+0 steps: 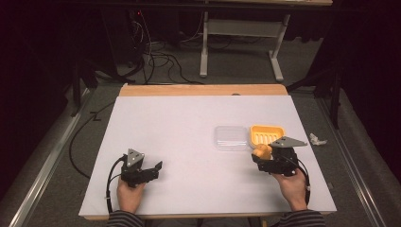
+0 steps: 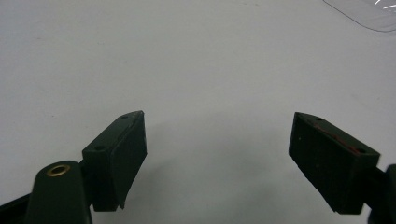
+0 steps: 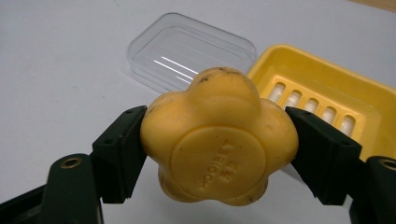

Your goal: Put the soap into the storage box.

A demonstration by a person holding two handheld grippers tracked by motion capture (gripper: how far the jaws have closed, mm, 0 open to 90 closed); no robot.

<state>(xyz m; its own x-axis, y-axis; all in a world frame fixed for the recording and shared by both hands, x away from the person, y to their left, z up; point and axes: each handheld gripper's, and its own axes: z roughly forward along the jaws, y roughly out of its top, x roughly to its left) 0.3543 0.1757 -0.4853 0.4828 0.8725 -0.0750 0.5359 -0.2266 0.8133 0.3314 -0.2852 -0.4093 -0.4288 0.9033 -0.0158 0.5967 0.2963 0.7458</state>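
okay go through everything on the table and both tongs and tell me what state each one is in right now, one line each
Left tongs: open, holding nothing, low over bare table.
Right tongs: shut on the soap.
Soap: yellow, flower-shaped, gripped on both sides, not yet in the dish.
Soap dish: yellow, open, empty, slotted bottom showing.
Clear lid: off the dish, lying beside it on the table.

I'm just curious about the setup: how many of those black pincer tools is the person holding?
2. The left gripper is in the person's left hand, low over the table, jaws open. The right gripper is in the right hand, clamped on a yellow flower-shaped soap beside the yellow soap dish.
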